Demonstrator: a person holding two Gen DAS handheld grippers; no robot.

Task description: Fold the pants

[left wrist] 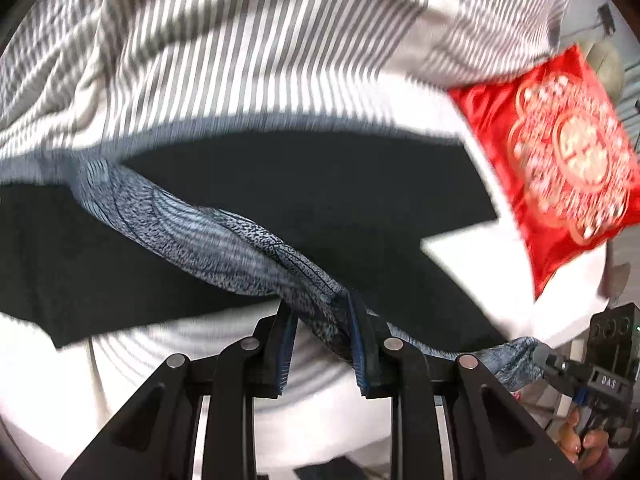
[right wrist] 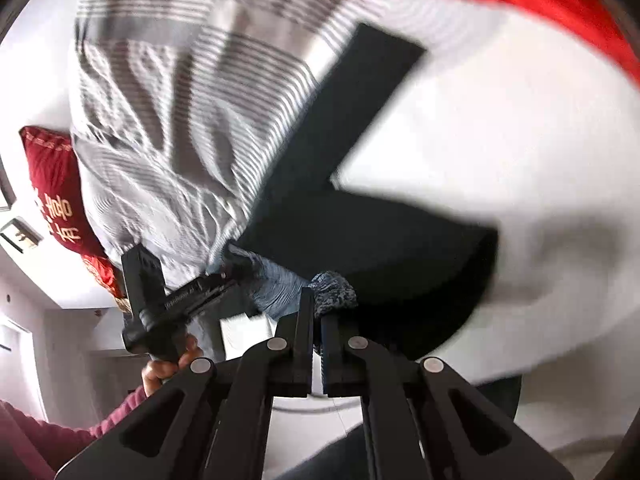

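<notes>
Pants stretched between two grippers over a bed

Bed (left wrist: 60,400) fills both frames; black cloth (left wrist: 300,184) mid-frame; pants (left wrist: 208,236) run diagonally across centre; left gripper (left wrist: 324,316) and right gripper (right wrist: 317,316), bottom centre, each clenched on the pants' fabric.

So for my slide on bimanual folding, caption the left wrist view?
Left gripper shut on patterned blue-grey pants, stretched above a black garment on the bed.

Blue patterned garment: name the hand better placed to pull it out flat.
Right, likely: right tongs pinch the garment end, white sheet ahead; left tongs grip its twisted middle.
</notes>
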